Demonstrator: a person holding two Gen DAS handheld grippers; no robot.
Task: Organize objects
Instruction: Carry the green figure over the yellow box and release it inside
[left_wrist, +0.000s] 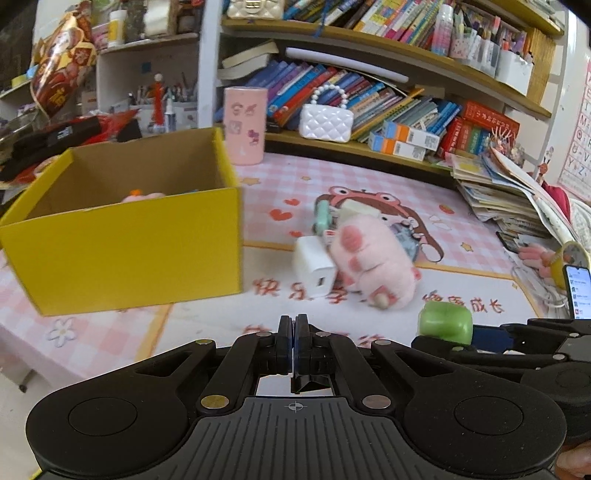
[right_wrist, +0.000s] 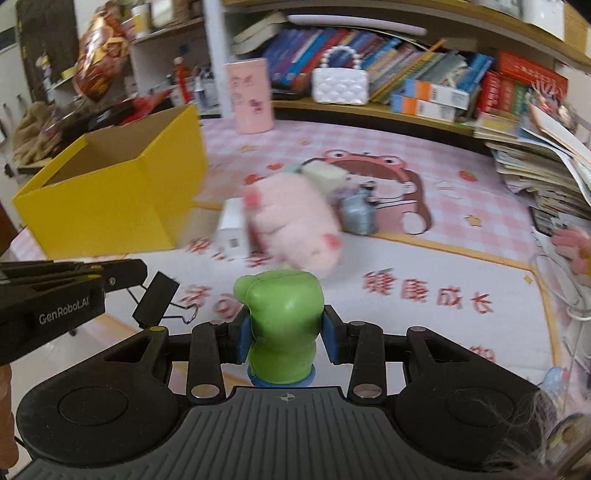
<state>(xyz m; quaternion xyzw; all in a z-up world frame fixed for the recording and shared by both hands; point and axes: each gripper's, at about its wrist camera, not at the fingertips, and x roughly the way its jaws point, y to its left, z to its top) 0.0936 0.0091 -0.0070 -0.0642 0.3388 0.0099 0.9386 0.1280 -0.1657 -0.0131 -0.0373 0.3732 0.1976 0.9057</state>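
My right gripper (right_wrist: 284, 332) is shut on a green rubbery toy (right_wrist: 282, 321), which stands upright between the blue pads. The same toy (left_wrist: 445, 321) shows at the lower right of the left wrist view. My left gripper (left_wrist: 293, 326) is shut, and a black binder clip (right_wrist: 157, 297) hangs from its tip by a wire handle. An open yellow cardboard box (left_wrist: 122, 251) stands to the left with a pink item inside. In the middle of the mat lie a pink plush (left_wrist: 373, 266), a white charger (left_wrist: 314, 273) and several small items.
A pink cup (left_wrist: 245, 125) and a white quilted purse (left_wrist: 325, 122) stand at the back by the bookshelf. A stack of booklets (left_wrist: 498, 195) and a lit phone (left_wrist: 578, 291) crowd the right edge. Clutter lies behind the box on the left.
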